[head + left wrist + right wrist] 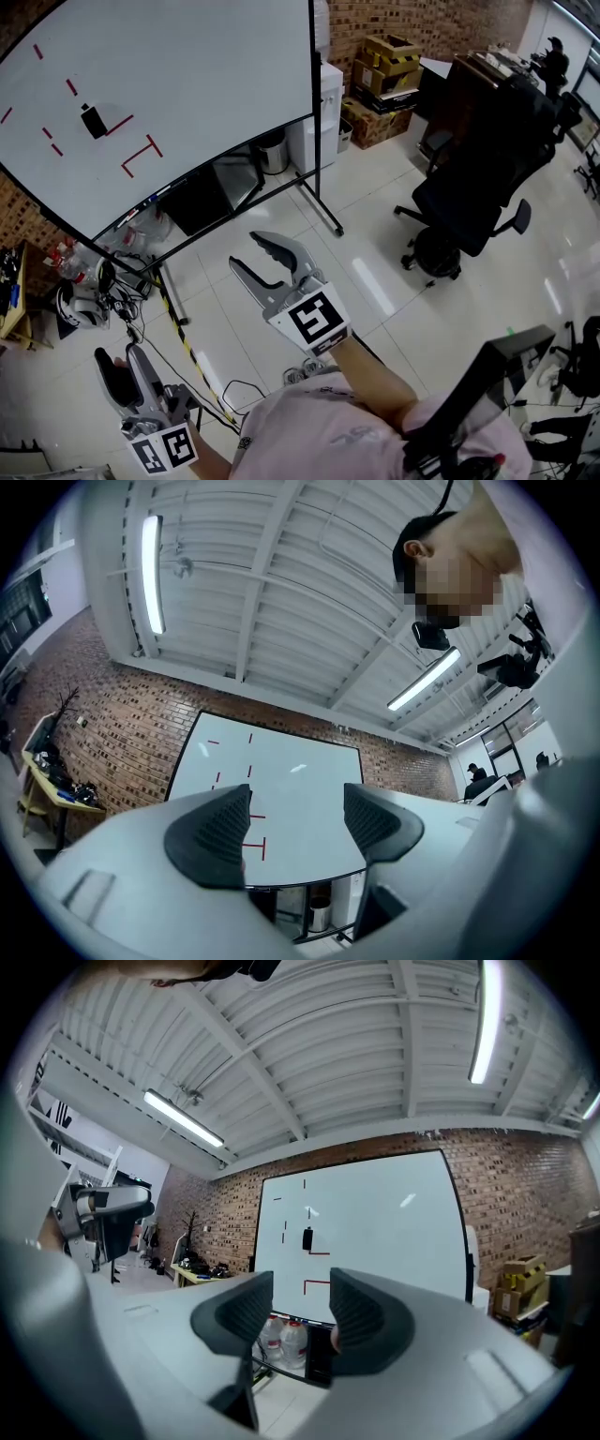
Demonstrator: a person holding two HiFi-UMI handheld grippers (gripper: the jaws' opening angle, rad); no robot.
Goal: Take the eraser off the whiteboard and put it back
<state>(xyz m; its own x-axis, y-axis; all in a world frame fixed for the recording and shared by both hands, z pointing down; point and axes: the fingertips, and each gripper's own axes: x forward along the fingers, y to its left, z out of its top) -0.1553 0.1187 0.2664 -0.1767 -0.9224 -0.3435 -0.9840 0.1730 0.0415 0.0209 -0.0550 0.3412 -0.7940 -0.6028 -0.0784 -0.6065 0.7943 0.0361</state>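
Whiteboard (206,84): a large white board on a black wheeled stand. It fills the upper left of the head view and bears short red dashes and angled red lines.
Eraser (93,122): small and dark, stuck to the board's face on its left part, among the red marks. A slanted red line runs just to its right. Neither gripper is near it.
Water bottles (283,1340): clear bottles standing on the floor under the board's lower edge.
Left gripper (117,354): low in the head view's bottom left corner, well apart from the board. Its own view shows the two dark ribbed pads spread wide, with only the distant board between them, so it holds nothing.
Right gripper (246,249): at the middle of the head view, over the white tiled floor and aimed towards the board's stand. Its jaws stand apart with a narrower gap, and nothing is pinched. In its own view the eraser appears on the board above that gap.
Cardboard boxes (389,56): stacked against the brick wall, right of the board.
Office chair (469,202): black, on the tiles at the right, well apart from both grippers.
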